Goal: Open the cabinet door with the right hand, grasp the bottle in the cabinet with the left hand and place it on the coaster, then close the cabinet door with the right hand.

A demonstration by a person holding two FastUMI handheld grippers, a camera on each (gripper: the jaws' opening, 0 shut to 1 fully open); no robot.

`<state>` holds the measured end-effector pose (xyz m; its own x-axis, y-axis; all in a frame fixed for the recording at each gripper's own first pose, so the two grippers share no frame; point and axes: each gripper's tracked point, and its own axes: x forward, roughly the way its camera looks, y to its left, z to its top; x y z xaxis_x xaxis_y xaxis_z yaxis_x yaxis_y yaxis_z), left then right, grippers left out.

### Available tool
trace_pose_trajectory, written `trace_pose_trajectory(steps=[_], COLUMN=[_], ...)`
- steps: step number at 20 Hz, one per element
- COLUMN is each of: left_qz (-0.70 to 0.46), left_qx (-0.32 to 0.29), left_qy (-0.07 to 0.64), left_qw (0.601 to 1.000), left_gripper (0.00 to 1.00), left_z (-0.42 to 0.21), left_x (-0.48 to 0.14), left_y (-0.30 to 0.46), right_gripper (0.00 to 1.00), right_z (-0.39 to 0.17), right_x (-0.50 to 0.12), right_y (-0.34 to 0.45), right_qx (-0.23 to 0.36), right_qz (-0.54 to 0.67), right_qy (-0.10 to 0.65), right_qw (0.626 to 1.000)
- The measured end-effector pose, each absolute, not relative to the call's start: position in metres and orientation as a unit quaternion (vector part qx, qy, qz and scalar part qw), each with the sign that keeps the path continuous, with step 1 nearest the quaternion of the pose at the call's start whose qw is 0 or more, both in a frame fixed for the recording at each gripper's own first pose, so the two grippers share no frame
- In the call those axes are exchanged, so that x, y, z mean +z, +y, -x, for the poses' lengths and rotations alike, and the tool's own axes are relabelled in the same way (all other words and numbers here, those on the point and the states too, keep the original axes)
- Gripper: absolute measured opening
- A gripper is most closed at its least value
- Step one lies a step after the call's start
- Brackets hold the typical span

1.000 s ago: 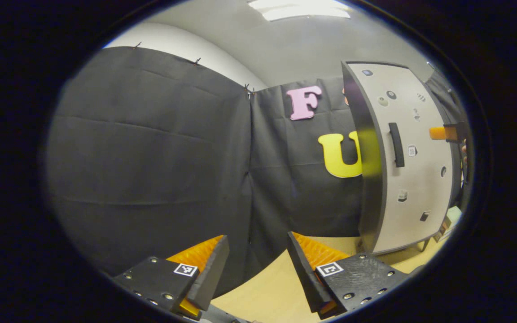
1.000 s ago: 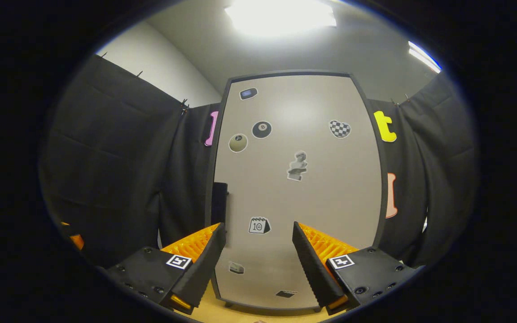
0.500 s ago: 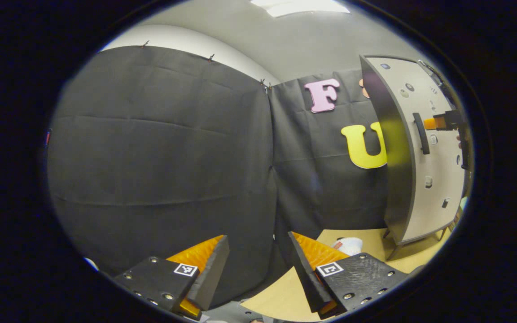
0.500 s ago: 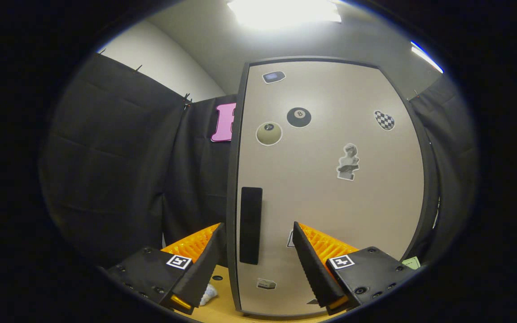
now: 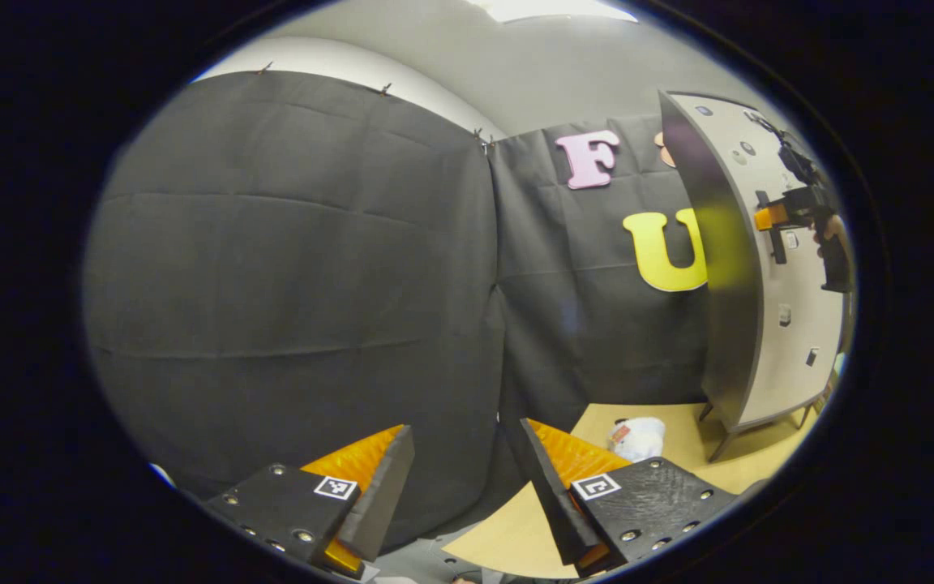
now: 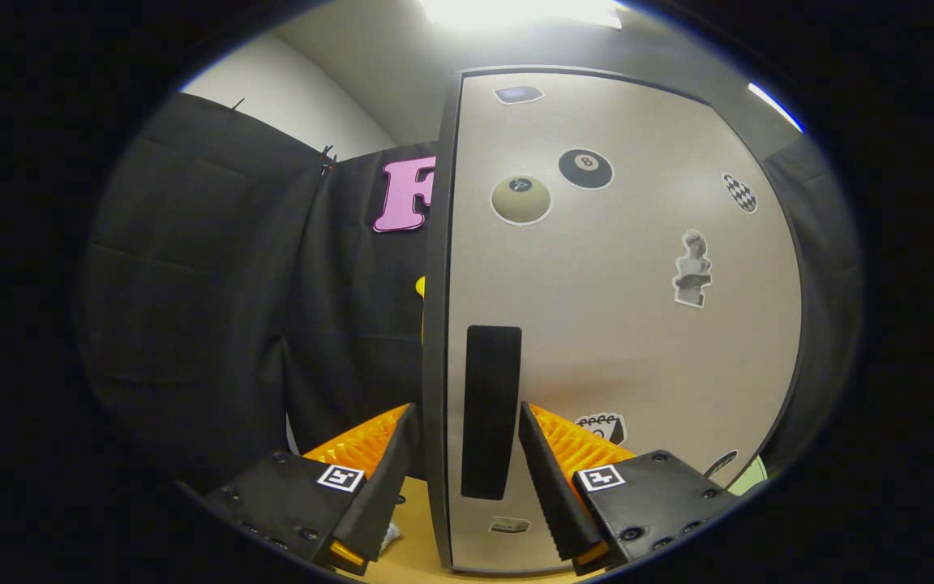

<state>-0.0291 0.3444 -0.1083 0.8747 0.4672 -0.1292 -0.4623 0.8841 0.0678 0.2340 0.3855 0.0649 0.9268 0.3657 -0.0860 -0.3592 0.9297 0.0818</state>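
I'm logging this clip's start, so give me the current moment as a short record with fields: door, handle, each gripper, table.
cabinet door: shut, stickers on its front
handle: black vertical bar near the door's left edge, between the right gripper's fingers, not yet clamped
right gripper: open, straddling the handle
left gripper: open, empty, facing the black cloth, away from the cabinet
table: a small crumpled white item lies near the cabinet's feet

**Black and orange tongs with square markers**

The left tongs [image 5: 467, 478] and right tongs [image 6: 463, 478] look alike: wedge-shaped black fingers backed by ribbed orange plastic, on black blocks dotted with silver screws, each bearing a small white-and-black square marker.
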Motion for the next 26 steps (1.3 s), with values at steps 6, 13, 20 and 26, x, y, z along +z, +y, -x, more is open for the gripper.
trace_pose_trajectory(steps=[6, 13, 20, 26], left_qz=[-0.008, -0.006, -0.007, -0.004], left_qx=[0.22, 0.189, 0.169, 0.138], left_qy=[0.068, 0.07, 0.049, 0.037], left_qw=[0.973, 0.98, 0.984, 0.99], left_gripper=[0.79, 0.79, 0.79, 0.79], left_z=[0.02, 0.006, 0.019, 0.026], left_x=[-0.112, -0.114, -0.087, -0.068], left_y=[0.336, 0.317, 0.279, 0.216], right_gripper=[0.32, 0.22, 0.22, 0.22], right_z=[-0.248, -0.241, -0.212, -0.173], right_x=[0.051, 0.049, 0.056, 0.067], right_y=[0.372, 0.372, 0.366, 0.354], right_qx=[0.147, 0.175, 0.22, 0.259], right_qz=[-0.072, -0.057, -0.065, -0.062], right_qy=[0.101, 0.12, 0.125, 0.12], right_qw=[0.981, 0.976, 0.965, 0.956])
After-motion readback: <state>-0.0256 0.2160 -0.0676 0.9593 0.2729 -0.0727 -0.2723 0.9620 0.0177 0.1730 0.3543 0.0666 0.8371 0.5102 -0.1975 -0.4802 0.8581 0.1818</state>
